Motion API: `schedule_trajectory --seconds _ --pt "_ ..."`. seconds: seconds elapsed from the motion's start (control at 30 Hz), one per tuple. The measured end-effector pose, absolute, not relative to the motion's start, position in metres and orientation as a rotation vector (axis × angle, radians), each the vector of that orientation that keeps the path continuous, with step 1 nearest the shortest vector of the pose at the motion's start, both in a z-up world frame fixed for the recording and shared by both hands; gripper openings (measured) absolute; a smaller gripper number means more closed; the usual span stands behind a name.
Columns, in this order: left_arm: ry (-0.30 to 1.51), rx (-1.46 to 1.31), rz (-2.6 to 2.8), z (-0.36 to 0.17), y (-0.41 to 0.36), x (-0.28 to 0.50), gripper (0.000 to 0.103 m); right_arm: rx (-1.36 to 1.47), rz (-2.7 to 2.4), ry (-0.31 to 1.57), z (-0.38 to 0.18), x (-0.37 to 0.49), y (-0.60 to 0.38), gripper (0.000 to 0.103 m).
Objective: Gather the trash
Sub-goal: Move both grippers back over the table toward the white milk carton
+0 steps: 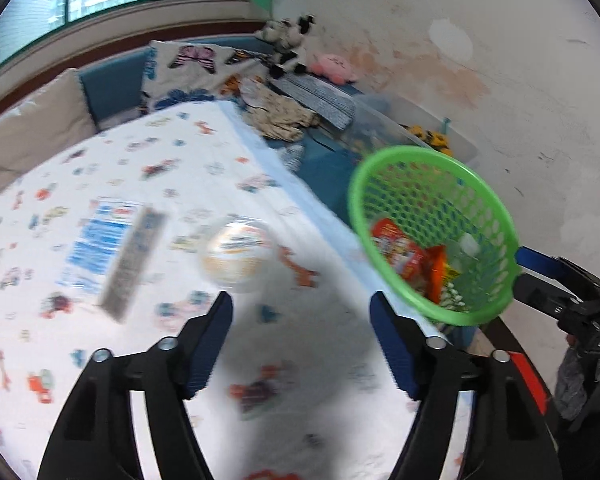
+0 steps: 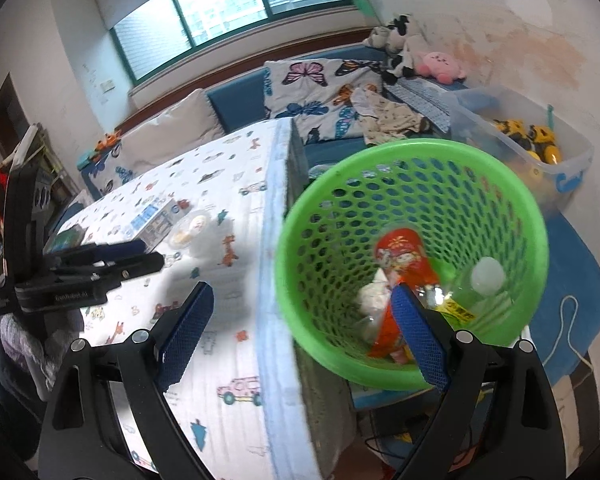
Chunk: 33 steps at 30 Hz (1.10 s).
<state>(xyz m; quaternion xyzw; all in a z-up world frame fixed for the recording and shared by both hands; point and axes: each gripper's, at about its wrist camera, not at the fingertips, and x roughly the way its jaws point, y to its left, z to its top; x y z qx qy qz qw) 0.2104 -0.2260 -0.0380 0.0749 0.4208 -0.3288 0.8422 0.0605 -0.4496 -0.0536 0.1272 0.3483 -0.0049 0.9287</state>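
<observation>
- The round green plastic mesh basket (image 2: 412,264) hangs off the right edge of the table with the white cartoon-print cloth (image 2: 204,280), around 3 o'clock from the tabletop. Its mouth tips toward the right wrist camera, so you can look straight in.
- Inside it: a red snack wrapper (image 2: 400,256), an orange wrapper (image 1: 436,272), something white and crumpled, and a clear bit with a white cap.
- The right gripper (image 2: 302,336) has its jaws spread wide; one blue pad sits inside the basket and the other outside, near the rim. Can't tell whether they're actually pinching it.
- The left gripper (image 1: 302,344) is wide open over the cloth, nothing between the pads.
- Still on the table at about 11 o'clock from the left gripper: a clear round plastic cup with a pale lid (image 1: 236,252). It's too blurry to say how it's lying.
- Left of the cup, a grey remote control (image 1: 134,264) lies across a blue-and-white box (image 1: 100,244), long axis running 1 to 7 o'clock.
</observation>
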Motion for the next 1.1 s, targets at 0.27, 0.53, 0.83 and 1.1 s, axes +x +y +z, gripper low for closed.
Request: schedule_trajectory --seconds 0.27,0.53,0.83,1.1 --pt "0.844 0.16 -0.556 -0.032 -0.175 0.249 0.084 0.217 0.041 0.729 -0.052 0.081 -0.42 0.091" --pt "0.847 0.217 -0.507 -0.041 -0.154 0.28 0.087 0.139 0.088 0.744 -0.054 0.108 -0.386 0.093" --pt "0.898 0.245 -0.498 -0.063 -0.15 0.312 0.088 0.108 0.131 0.769 -0.06 0.13 -0.364 0.094" --pt "0.936 0.249 -0.487 -0.079 -0.151 0.333 0.088 0.091 0.146 0.796 -0.068 0.146 -0.354 0.094"
